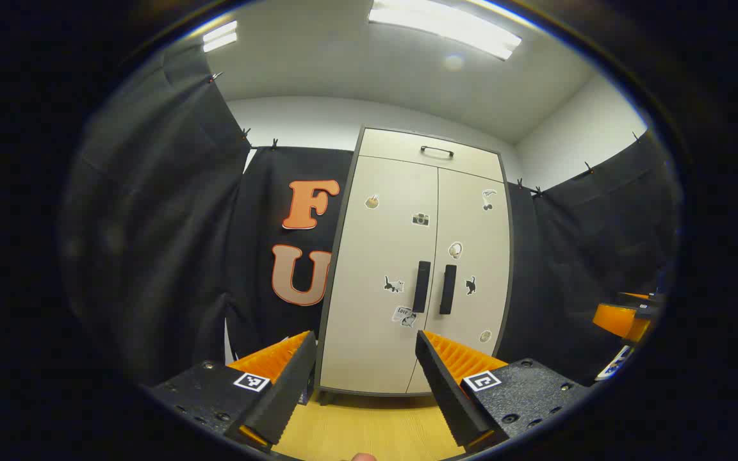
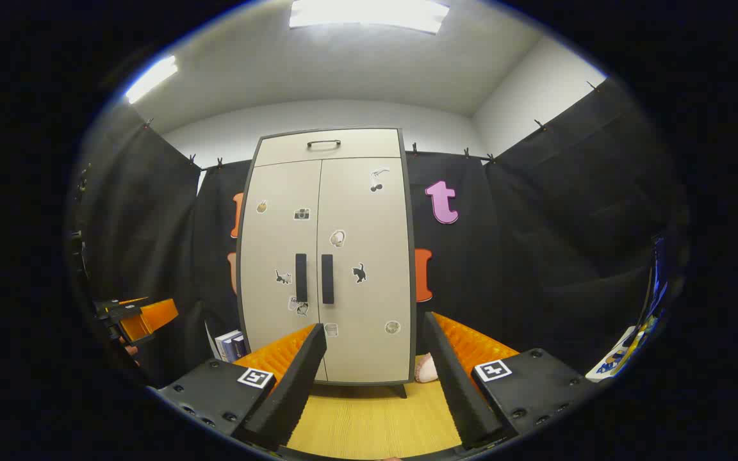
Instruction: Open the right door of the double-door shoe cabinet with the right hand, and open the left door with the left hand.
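Cream panels: the shoe cabinet (image 2: 327, 256) stands straight ahead against the black booth wall, on its little feet on the wooden floor (image 2: 369, 422), and both doors are flush and closed.
Right door: the right door (image 2: 364, 269) is sealed up tight, its dark vertical handle (image 2: 327, 278) sitting just beside the centre seam, untouched.
Left door: same story for the left door (image 1: 382, 269), with its handle (image 1: 421, 286) just the other side of that seam, nothing on it.
Right claw: the right claw (image 2: 372, 358) is spread wide, holding nothing, well short of the cabinet and lined up a touch right of the handles.
Left claw: the left claw (image 1: 366, 365) is also gaping wide and empty, well back from the doors; from the right gripper view it sits far off at the left edge (image 2: 135, 317).
Progress: nothing done yet by the look of it, since neither door shows a gap along the seam.
What is left: everything, I'd say. Right claw onto the right handle and a pull, then left claw onto the left handle and a pull.
Extras: stickers dot both doors, a top drawer (image 2: 324, 146) sits shut above them, and a few books (image 2: 231, 346) lean by the cabinet's left foot.
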A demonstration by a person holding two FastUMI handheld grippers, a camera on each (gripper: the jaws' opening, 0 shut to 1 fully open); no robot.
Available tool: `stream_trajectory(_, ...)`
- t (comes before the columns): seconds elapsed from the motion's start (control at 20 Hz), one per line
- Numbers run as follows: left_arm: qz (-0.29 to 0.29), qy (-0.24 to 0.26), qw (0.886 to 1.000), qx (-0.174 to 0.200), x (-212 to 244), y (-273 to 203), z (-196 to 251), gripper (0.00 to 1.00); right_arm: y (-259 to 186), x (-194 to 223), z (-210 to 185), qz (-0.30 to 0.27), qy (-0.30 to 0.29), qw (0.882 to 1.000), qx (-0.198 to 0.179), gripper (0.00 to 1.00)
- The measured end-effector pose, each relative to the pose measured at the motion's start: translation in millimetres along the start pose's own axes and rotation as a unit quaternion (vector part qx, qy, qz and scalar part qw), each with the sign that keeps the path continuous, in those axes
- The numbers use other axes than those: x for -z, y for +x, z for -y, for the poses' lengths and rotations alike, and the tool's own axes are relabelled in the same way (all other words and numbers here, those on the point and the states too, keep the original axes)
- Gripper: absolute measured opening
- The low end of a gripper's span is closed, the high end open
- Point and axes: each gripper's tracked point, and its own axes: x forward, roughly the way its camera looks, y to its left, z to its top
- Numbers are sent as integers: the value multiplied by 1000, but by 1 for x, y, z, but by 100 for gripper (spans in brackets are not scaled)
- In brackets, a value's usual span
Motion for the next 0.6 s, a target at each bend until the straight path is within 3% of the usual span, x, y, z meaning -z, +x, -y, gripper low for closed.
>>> stream_trajectory(0.6,10,11,1000,-10,-6,-3,-9,92,1,-2,-1,5,17,1000,-1,98)
